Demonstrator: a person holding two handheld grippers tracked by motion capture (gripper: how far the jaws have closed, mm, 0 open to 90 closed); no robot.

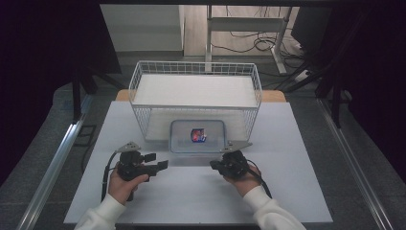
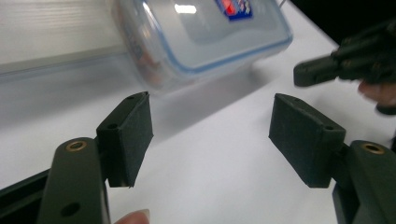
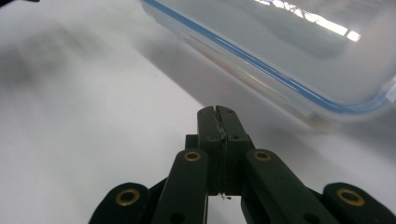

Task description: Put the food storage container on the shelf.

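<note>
— Where is the container sitting?

— I'm seeing the clear lidded container [image 1: 197,136] lying flat at the centre of the high view, on the white tabletop [image 1: 287,143], its far end tucked under the front edge of the white wire basket [image 1: 196,91]. A small red and blue label [image 1: 198,135] is showing on its lid. In the left gripper view the container [image 2: 205,37] is filling the upper middle of the frame, blue seal around the rim.

— And your tools?

— I'm holding the left gripper [image 1: 156,161] at the lower left of centre, its jaws standing apart with nothing between them; the two pads [image 2: 133,135] are framing bare table, and the container is lying just beyond them, untouched. I'm keeping the right gripper [image 1: 216,165] at the lower right of centre, near the container's front corner. Its jaws are pressed together, empty, in the right gripper view [image 3: 218,116], with the container's edge [image 3: 289,60] running across the upper right, close by but apart.
</note>
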